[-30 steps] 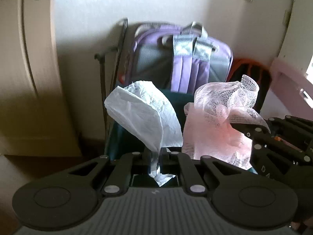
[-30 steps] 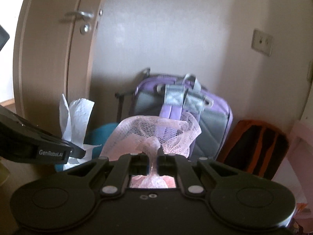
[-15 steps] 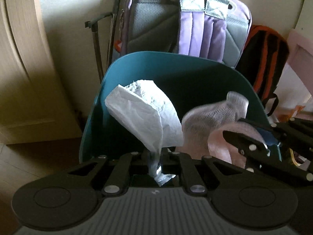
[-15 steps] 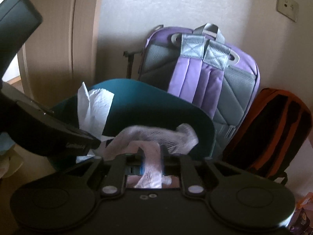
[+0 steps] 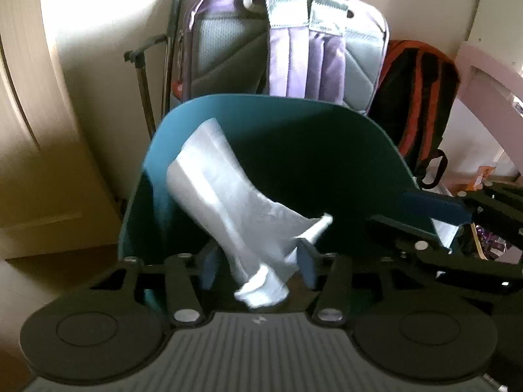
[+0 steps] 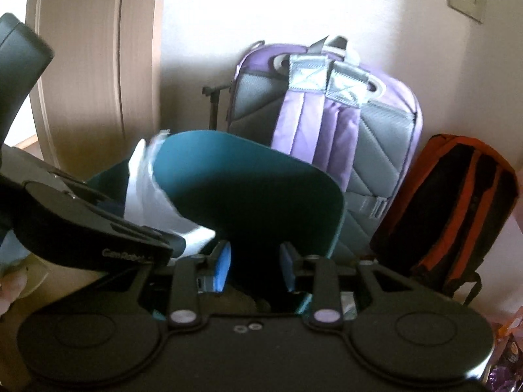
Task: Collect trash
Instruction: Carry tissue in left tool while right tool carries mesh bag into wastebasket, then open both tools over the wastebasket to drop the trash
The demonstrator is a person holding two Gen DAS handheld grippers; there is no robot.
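Both claws over teal bin for dumping: left gripper spread wide, tissue dropping free; right gripper wide apart, empty

My right gripper over the dark teal plastic bin

I see its blue-padded fingers spread apart and holding nothing above the bin mouth; crumpled white tissue paper hangs at the left gripper.

Black hand-held gripper, blue pads, silver screws
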